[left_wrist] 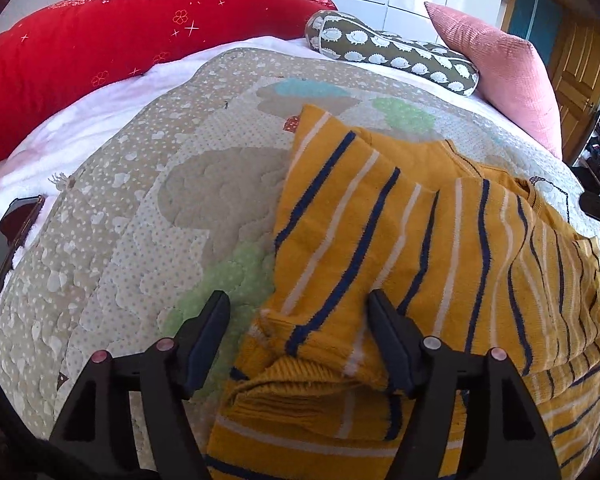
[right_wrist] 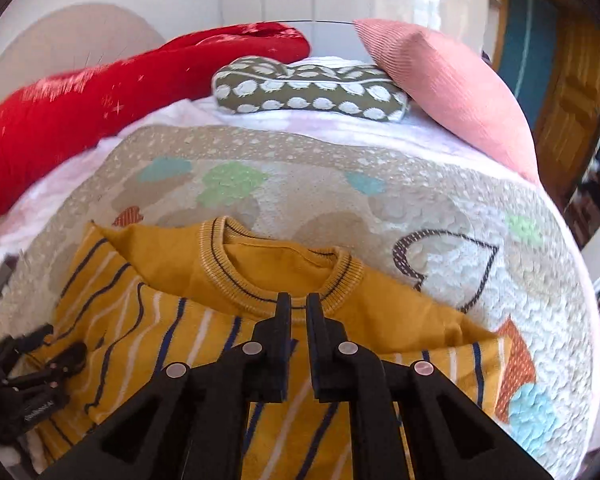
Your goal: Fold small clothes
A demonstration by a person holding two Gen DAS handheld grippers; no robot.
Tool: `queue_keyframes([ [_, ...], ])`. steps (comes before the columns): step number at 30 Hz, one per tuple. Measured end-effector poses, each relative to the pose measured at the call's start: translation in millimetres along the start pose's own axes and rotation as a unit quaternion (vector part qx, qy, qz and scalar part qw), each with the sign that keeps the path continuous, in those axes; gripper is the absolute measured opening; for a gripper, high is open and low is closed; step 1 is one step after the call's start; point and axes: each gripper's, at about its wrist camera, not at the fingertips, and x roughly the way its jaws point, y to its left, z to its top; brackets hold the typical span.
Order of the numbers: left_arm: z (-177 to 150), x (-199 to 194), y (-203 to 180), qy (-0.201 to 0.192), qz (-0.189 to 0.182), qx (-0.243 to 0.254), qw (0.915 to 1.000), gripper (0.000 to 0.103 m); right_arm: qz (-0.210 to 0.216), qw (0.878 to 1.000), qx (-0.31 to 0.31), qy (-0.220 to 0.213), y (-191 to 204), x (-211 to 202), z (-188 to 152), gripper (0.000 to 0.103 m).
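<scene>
A mustard-yellow knitted sweater (left_wrist: 380,208) with navy and white stripes lies on the quilt (left_wrist: 140,200), one striped sleeve folded across its body. My left gripper (left_wrist: 298,296) is open over the sleeve's ribbed cuff (left_wrist: 300,364). Its right finger rests on the knit and its left finger hangs over bare quilt. In the right wrist view the sweater (right_wrist: 172,340) shows its round ribbed collar (right_wrist: 220,264). My right gripper (right_wrist: 299,298) has its tips at the collar's near edge with only a thin slit between them. Whether they pinch the knit is hidden. The left gripper (right_wrist: 40,356) shows at the lower left.
A red pillow (left_wrist: 80,60), a hedgehog-print pillow (left_wrist: 396,52) and a pink cushion (left_wrist: 500,68) line the far side of the bed. A dark phone (left_wrist: 4,256) lies at the left edge. A wooden door (left_wrist: 572,60) stands at the right.
</scene>
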Motion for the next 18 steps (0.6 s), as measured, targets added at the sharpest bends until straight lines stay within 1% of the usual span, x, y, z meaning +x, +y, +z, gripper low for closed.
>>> queue_keyframes([
  [1, 0, 1, 1, -0.001, -0.001, -0.003, 1.0, 0.073, 0.003, 0.999, 0.034, -0.002, -19, -9, -3, 0.027],
  [2, -1, 2, 2, -0.001, -0.002, -0.006, 1.0, 0.074, -0.006, 0.998, 0.056, -0.004, -34, -18, -9, 0.032],
  [3, -1, 2, 2, -0.001, -0.003, -0.008, 1.0, 0.074, -0.017, 0.998, 0.066, -0.005, -46, -26, -15, 0.036],
  [6, -1, 3, 1, -0.003, 0.0, -0.008, 1.0, 0.075, -0.049, 0.996, 0.077, 0.008, -70, -40, -41, 0.037],
  [7, -1, 3, 2, -0.002, 0.0, -0.008, 1.0, 0.076, -0.052, 0.995, 0.08, 0.018, -74, -40, -51, 0.043],
  [8, -1, 3, 2, -0.002, 0.001, -0.008, 1.0, 0.077, -0.053, 0.995, 0.084, 0.028, -76, -38, -61, 0.045],
  [9, 0, 3, 2, -0.002, 0.002, -0.008, 1.0, 0.077, -0.052, 0.994, 0.085, 0.035, -76, -35, -71, 0.044],
  [10, 0, 3, 4, 0.0, 0.0, -0.009, 1.0, 0.077, -0.049, 0.995, 0.079, 0.045, -75, -30, -78, 0.031],
  [11, 1, 3, 5, 0.003, -0.004, -0.009, 0.9999, 0.077, -0.056, 0.995, 0.073, 0.047, -74, -27, -84, 0.024],
  [12, 3, 2, 6, 0.008, -0.009, -0.009, 0.9999, 0.077, -0.072, 0.994, 0.075, 0.043, -77, -27, -86, 0.015],
  [13, 5, -1, 9, 0.014, -0.014, -0.009, 0.9998, 0.077, -0.08, 0.992, 0.09, 0.036, -85, -30, -86, 0.015],
  [14, 5, -6, 12, 0.016, -0.016, -0.011, 0.9997, 0.075, -0.105, 0.988, 0.108, 0.029, -95, -35, -88, 0.015],
  [15, 5, -13, 17, 0.015, -0.019, -0.016, 0.9996, 0.074, -0.143, 0.983, 0.117, 0.022, -103, -41, -90, 0.017],
  [16, 4, -21, 21, 0.014, -0.022, -0.02, 0.9995, 0.073, -0.162, 0.979, 0.12, 0.014, -110, -48, -92, 0.021],
  [17, 1, -31, 25, 0.011, -0.027, -0.022, 0.9993, 0.073, -0.156, 0.979, 0.129, 0.01, -118, -58, -97, 0.021],
  [18, -3, -41, 30, 0.007, -0.031, -0.02, 0.9993, 0.073, -0.13, 0.981, 0.144, 0.007, -125, -70, -104, 0.021],
])
